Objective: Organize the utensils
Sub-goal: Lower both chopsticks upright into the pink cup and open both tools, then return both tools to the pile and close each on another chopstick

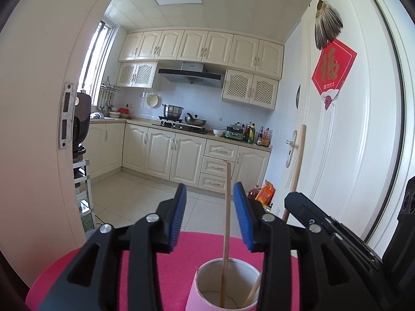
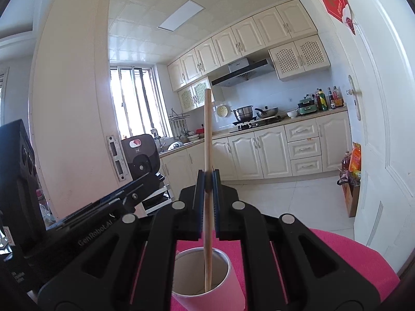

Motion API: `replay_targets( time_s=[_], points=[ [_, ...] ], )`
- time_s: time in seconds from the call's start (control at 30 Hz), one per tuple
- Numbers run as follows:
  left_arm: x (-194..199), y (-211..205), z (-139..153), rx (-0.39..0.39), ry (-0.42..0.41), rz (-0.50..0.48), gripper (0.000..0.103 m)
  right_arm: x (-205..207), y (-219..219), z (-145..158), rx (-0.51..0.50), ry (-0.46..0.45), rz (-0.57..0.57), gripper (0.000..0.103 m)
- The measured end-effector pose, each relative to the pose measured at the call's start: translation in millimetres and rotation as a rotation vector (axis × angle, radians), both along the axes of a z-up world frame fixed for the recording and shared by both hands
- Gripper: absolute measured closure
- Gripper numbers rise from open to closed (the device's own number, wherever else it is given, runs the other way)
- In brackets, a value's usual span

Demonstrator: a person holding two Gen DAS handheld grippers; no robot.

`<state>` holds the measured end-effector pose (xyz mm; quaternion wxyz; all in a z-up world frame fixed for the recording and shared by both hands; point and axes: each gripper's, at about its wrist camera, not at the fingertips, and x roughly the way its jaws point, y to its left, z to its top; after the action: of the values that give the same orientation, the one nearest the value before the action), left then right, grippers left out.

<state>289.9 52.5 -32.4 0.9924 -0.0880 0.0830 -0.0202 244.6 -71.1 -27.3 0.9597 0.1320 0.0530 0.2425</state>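
A pink cup (image 1: pixel 193 295) stands on a round pink surface (image 1: pixel 202 243). In the left wrist view one wooden chopstick (image 1: pixel 227 220) stands upright with its lower end in the cup. It rises between the blue pads of my left gripper (image 1: pixel 210 189), which is open and does not touch it. A second chopstick (image 1: pixel 253 291) leans in the cup's right side, its top hidden behind my finger. In the right wrist view my right gripper (image 2: pixel 207 175) is shut on a chopstick (image 2: pixel 207 129) whose lower end dips into the cup (image 2: pixel 233 290).
The two grippers hang close together over the cup. A white door (image 1: pixel 350 142) with a wooden pole (image 1: pixel 298 160) leaning on it stands at the right, a door frame (image 1: pixel 39 129) at the left. Bottles and bags (image 1: pixel 264 193) sit on the kitchen floor beyond.
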Motion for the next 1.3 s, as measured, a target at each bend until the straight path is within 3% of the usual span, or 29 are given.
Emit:
replay_targets(
  time_s=[0.2,0.27,0.33,0.4,0.53,0.7,0.83,1.13,1.3],
  points=[
    [-19,5,4,0.025,0.049,0.013,0.044,-11,6,-1,-0.041,0.048,-0.017,0.096],
    [-27,8,4,0.034,0.073,0.014,0.042,-16,6,0,-0.06,0.065,-0.036,0.09],
    [-34,11,5,0.043,0.098,0.01,0.041,-22,3,2,-0.06,0.071,-0.054,0.067],
    [-42,14,7,0.055,0.122,0.016,0.041,-32,-2,5,-0.057,0.067,-0.066,0.058],
    [-62,25,7,0.059,0.184,0.001,0.041,-49,-13,11,-0.065,0.09,-0.094,0.058],
    [-76,33,-9,0.096,0.365,-0.057,0.041,-70,-20,8,-0.111,0.165,-0.11,0.058],
    [-82,36,-35,0.114,0.514,-0.103,0.041,-82,-15,-4,-0.19,0.277,-0.094,0.058],
    [-92,33,-91,0.116,0.758,-0.179,0.042,-95,0,-51,-0.343,0.552,-0.013,0.058],
    [-85,37,-102,0.137,0.83,-0.108,0.042,-97,4,-70,-0.378,0.662,0.03,0.058]
  ],
)
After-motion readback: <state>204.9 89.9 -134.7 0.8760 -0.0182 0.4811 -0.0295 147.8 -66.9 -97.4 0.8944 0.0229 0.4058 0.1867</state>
